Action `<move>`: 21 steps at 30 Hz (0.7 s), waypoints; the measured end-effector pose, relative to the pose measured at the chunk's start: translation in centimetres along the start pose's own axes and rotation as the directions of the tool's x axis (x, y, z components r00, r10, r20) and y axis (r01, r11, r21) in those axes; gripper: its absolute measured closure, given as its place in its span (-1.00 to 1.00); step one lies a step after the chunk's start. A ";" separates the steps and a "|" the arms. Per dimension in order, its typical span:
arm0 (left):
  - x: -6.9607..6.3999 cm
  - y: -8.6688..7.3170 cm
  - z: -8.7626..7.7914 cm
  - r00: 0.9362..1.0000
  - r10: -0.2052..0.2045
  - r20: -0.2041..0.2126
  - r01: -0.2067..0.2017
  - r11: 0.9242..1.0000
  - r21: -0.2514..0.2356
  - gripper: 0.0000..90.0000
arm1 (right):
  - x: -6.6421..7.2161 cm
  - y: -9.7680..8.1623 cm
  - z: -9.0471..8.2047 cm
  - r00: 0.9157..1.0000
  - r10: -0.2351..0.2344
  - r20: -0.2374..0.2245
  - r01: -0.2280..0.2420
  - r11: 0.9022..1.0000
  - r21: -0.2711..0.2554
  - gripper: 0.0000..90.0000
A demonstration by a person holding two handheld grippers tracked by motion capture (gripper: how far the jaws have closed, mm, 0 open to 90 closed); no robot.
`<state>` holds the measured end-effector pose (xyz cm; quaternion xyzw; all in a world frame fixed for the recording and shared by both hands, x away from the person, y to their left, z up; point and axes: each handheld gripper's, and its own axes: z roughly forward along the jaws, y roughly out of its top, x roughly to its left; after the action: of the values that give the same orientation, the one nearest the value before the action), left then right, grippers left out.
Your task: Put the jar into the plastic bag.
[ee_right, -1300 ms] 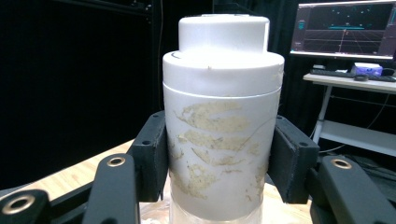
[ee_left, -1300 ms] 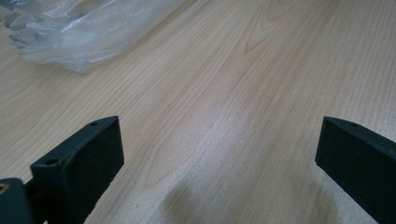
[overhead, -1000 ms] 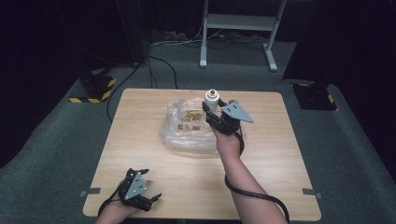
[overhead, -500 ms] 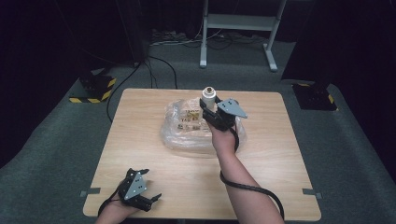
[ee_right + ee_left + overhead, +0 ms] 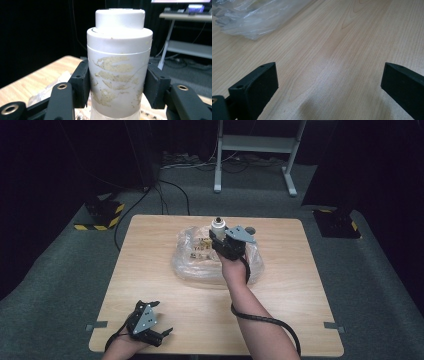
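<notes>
1. We see the right claw (image 5: 218, 231) clamped on a white bottle (image 5: 218, 225), its two black jaws pressing the bottle's sides from left and right in the right gripper view.
2. The bottle (image 5: 119, 62) stands upright in that grip, with a stepped white cap on top and torn, yellowish label remains across its body.
3. In the high view the bottle sits at the far tip of the right claw, above the far part of a clear plastic bag (image 5: 200, 262) that lies on the worktop (image 5: 300, 285).
4. We cannot tell whether the bottle's base touches the bag or hangs just over it.
5. The bag lies crumpled near the middle of the worktop, a little towards the far edge, with pale printed packaging showing through it.
6. The right forearm reaches across the bag from the near side, and a black cable (image 5: 272, 325) trails back from the gripper along the arm.
7. The left claw (image 5: 161, 336) rests at the near left corner of the worktop, well apart from the bag.
8. Its jaws stand wide apart in the left gripper view, with bare wood between them and nothing gripped.
9. In that view an edge of the plastic bag (image 5: 254, 17) lies at the upper left.
</notes>
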<state>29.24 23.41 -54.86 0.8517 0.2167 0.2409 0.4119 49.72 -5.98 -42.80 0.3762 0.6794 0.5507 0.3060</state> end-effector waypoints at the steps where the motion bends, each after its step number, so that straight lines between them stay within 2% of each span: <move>1: 0.0 0.0 0.0 1.000 0.000 0.001 0.000 1.000 0.000 -0.97 | 0.0 0.0 0.3 1.000 -0.002 -0.002 0.002 1.000 0.025 0.02; 11: 0.0 0.0 0.0 1.000 0.002 0.004 -0.002 1.000 0.001 -0.97 | -0.1 -0.6 1.2 1.000 0.011 -0.011 -0.009 0.993 0.121 0.02; 16: 0.0 0.0 0.0 1.000 0.003 0.004 -0.003 1.000 0.004 -0.97 | -0.1 -0.8 1.9 1.000 -0.001 -0.018 0.004 0.982 0.186 0.02; 21: 0.0 0.0 0.0 1.000 0.003 0.006 -0.003 1.000 0.002 -0.97 | -0.1 -0.9 2.3 1.000 -0.004 -0.020 0.008 0.975 0.223 0.02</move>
<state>29.24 23.40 -54.86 0.8531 0.2146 0.2389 0.4112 51.57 -4.99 -44.12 0.4006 0.7409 0.4738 0.2570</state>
